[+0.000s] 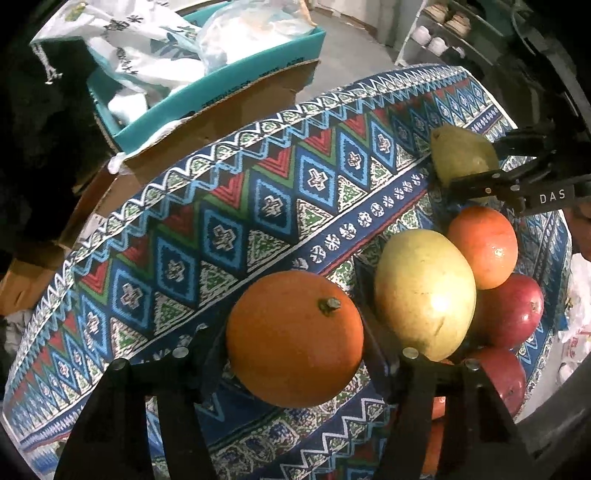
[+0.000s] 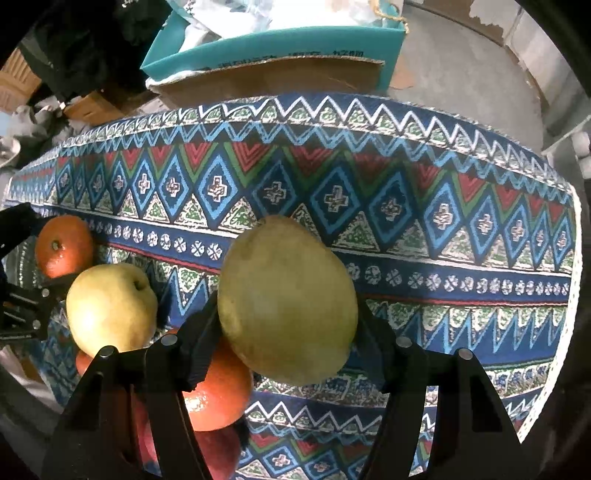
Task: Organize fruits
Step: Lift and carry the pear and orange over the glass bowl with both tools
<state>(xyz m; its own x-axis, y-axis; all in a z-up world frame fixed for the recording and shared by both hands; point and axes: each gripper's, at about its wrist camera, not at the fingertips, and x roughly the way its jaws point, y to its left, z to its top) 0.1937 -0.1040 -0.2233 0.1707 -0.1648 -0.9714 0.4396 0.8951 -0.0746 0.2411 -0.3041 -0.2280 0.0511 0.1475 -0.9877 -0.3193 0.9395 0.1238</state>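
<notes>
My left gripper [image 1: 291,350] is shut on an orange [image 1: 293,338] with a stem, held above the patterned tablecloth [image 1: 207,221]. To its right lies a pile of fruit: a yellow pear [image 1: 424,291], a second orange [image 1: 484,245] and two red apples [image 1: 513,310]. My right gripper [image 2: 288,325] is shut on a green pear [image 2: 288,299], held over the cloth [image 2: 406,221]; the same gripper and pear [image 1: 461,155] show at the far right of the left wrist view. In the right wrist view the pile sits at lower left: the yellow pear [image 2: 110,306], an orange [image 2: 218,395], and the held orange [image 2: 64,245].
A teal and brown cardboard box [image 1: 221,88] full of white bags stands beyond the table's far edge; it also shows in the right wrist view [image 2: 273,55]. A shelf with shoes [image 1: 443,33] stands at the back right. Dark clutter and boxes lie on the left floor.
</notes>
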